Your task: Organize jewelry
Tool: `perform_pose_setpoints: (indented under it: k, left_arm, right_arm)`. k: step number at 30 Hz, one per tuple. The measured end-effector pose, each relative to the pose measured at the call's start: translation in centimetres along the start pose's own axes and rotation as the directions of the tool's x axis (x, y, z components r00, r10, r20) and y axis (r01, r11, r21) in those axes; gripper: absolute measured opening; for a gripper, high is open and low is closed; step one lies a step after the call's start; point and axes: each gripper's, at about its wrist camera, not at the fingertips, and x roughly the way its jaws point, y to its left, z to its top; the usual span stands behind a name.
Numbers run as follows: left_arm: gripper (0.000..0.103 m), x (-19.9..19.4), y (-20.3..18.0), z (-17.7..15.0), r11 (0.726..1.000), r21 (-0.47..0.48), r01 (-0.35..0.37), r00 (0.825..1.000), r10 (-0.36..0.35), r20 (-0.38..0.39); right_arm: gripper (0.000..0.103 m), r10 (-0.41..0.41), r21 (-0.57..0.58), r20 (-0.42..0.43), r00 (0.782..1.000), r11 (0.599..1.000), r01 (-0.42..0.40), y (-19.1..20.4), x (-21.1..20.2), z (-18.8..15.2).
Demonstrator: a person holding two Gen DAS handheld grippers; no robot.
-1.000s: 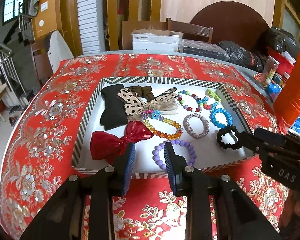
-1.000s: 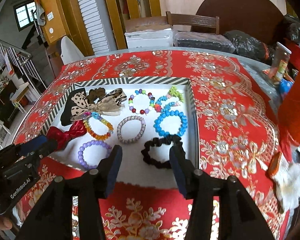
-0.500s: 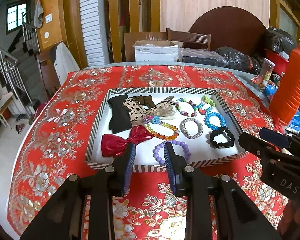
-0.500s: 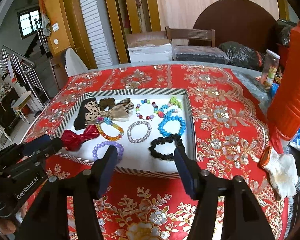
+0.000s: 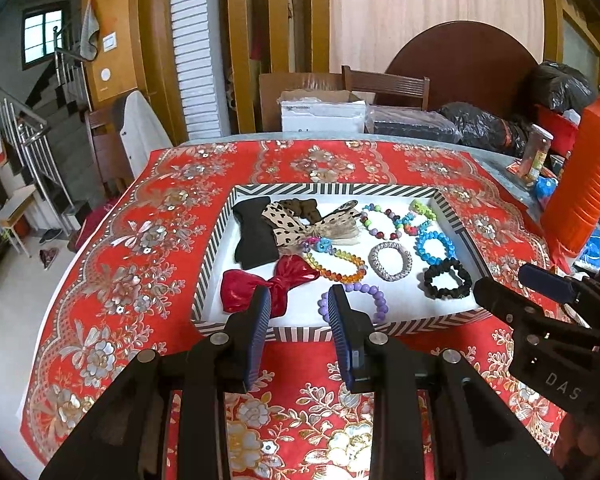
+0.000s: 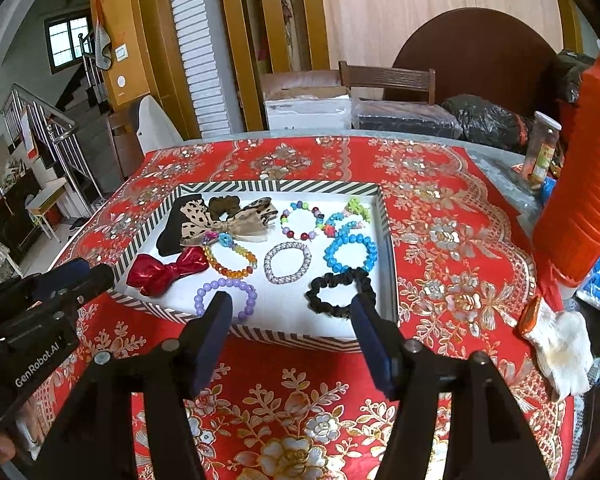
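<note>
A striped tray on the red floral tablecloth holds a red bow, a purple bead bracelet, a black scrunchie, a blue bracelet, a silver bracelet, an amber bracelet and spotted bows. My left gripper hovers open over the tray's near rim, with nothing between its jaws. My right gripper hangs before the near rim, between the purple bracelet and the scrunchie. Its jaws are opening and empty.
An orange jug and a glass jar stand at the table's right side. A white glove lies on the cloth to the right. A white box, a chair and black bags sit behind the table.
Both grippers have drawn back and risen from the tray, which now looks smaller. The right jaws have spread wider. The left jaws keep the same gap.
</note>
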Motion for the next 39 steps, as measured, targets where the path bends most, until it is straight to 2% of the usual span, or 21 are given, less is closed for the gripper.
perform_pose_setpoints:
  k: [15,19,39]
  left_arm:
    - [0.021,0.5,-0.1,0.3,1.0,0.003,-0.002,1.0,0.002,0.012]
    - [0.021,0.8,-0.1,0.3,1.0,0.005,-0.022,1.0,0.022,0.012]
    - [0.021,1.0,-0.5,0.0,1.0,0.018,-0.013,1.0,0.013,0.008]
  right_arm:
    - [0.067,-0.011,-0.015,-0.001,1.0,1.0,0.011,0.1,0.4,-0.1]
    - [0.067,-0.011,-0.016,-0.002,1.0,1.0,0.011,0.0,0.6,-0.1]
    - [0.067,0.0,-0.015,-0.014,1.0,1.0,0.0,0.0,1.1,-0.4]
